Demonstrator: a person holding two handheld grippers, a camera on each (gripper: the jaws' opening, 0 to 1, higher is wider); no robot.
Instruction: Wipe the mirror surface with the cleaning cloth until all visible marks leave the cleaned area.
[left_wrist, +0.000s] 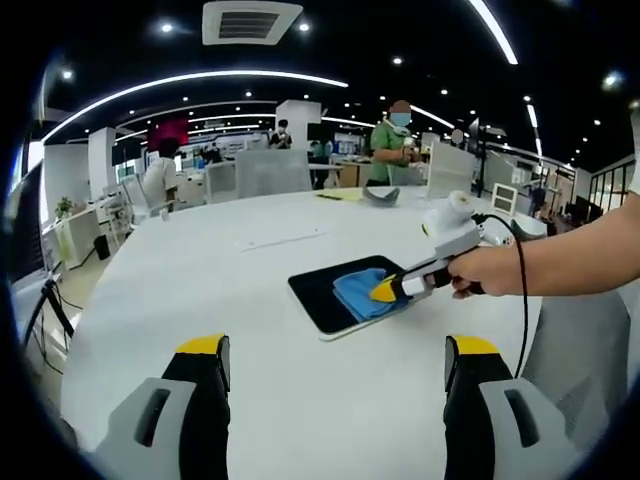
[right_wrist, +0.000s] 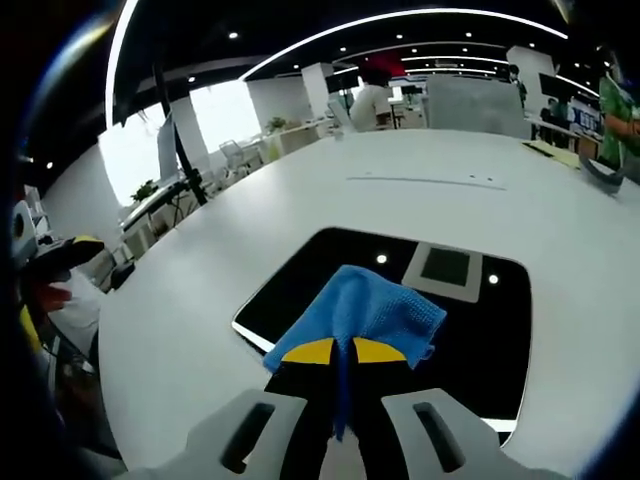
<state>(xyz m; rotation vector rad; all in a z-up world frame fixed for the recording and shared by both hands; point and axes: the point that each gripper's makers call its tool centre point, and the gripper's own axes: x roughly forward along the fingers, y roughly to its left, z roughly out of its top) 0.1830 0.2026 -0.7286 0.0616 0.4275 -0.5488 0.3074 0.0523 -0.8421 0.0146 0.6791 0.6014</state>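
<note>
My right gripper (right_wrist: 343, 352) has its fingers clenched on the blue cloth (right_wrist: 362, 312), pressing it onto the mirror (right_wrist: 470, 330), which lies flat on the white worktop (right_wrist: 200, 290). My left gripper (left_wrist: 337, 360) hangs near me with fingers released, well apart from the mirror. A hand (left_wrist: 490, 270) holds the right gripper.

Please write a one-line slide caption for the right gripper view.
Right gripper pressing a blue microfibre cleaning cloth onto a dark rectangular mirror on a white table.
</note>
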